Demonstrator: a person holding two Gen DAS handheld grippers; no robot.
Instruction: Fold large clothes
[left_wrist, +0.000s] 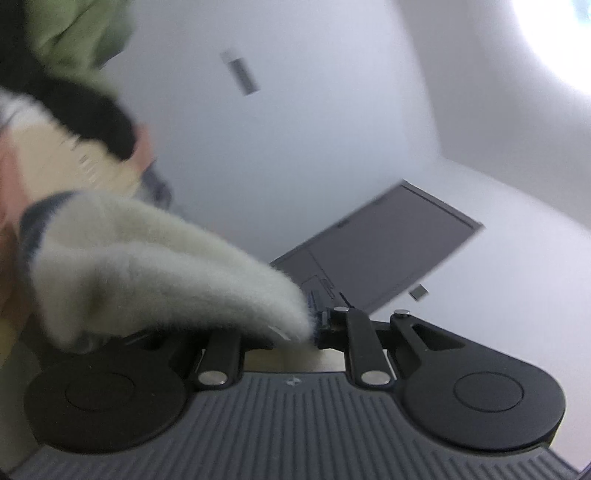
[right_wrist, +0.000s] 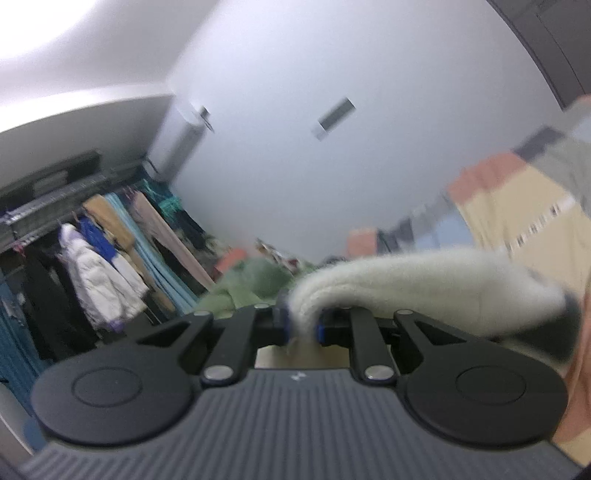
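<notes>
While I hold both tools level, going left to right:
Left gripper (left_wrist: 314, 326): clenched on my fuzzy cream-white fleece garment (left_wrist: 155, 266), which drapes away leftward.
Right gripper (right_wrist: 301, 328): clamped on the same fleece (right_wrist: 424, 280), trailing rightward.
Backdrop: white wall (right_wrist: 295, 129).

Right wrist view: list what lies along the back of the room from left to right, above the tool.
Hanging clothes rack → green garment heap → white fleece garment pinched in the right tool → cream and orange patterned fabric.
</notes>
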